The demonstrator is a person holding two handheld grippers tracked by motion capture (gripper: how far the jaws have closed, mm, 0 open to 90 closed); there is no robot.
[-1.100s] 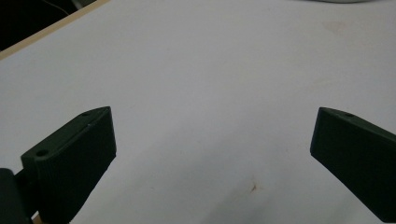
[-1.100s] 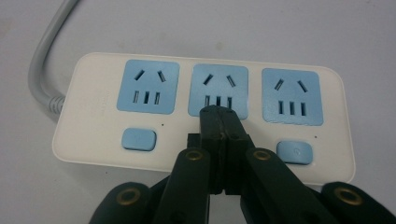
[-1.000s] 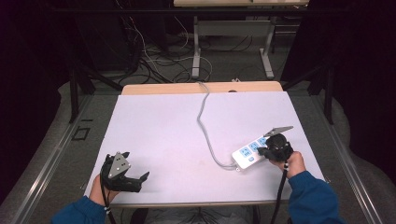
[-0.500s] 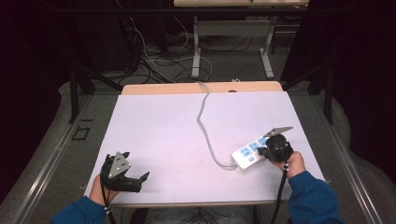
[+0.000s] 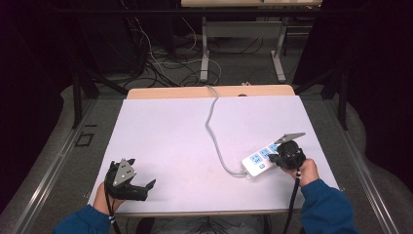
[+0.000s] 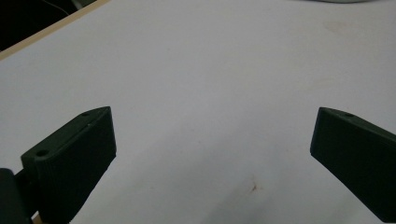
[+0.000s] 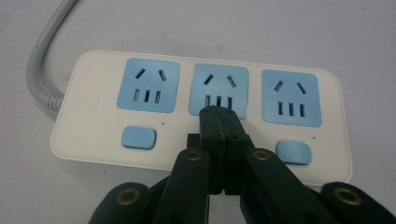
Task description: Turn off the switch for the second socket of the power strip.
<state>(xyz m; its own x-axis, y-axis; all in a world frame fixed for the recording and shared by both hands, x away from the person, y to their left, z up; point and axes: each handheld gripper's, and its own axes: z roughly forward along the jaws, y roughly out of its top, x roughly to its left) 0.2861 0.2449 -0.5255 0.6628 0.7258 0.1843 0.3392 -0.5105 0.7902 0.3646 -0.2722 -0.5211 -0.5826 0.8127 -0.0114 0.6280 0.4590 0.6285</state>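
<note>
Nothing is moved since earlier: right gripper [image 7: 219, 114], clenched empty, is poised over the power strip's [image 7: 93, 126] middle switch; left gripper [image 6: 212, 154] released, far off.

Blue long sleeves [image 5: 321, 207] at the 5 and 7 o'clock corners of the high view, cuffs ending at the wrists. Black two-jaw left gripper [image 5: 139, 187] topped by a grey three-cornered plate [image 5: 122, 171] dotted with small marks; black cable with pale bands trailing toward 6 o'clock. Black right gripper [image 5: 274, 157] under a second grey plate [image 5: 289, 137], with a black cable [image 5: 293, 200] running along the sleeve. Seen close in the left gripper view: matte black wedge-shaped fingers [image 6: 77, 156] with small round holes near the tips. In the right gripper view: black fingers [image 7: 219, 122] with brass-coloured rivets at the linkage joints.
</note>
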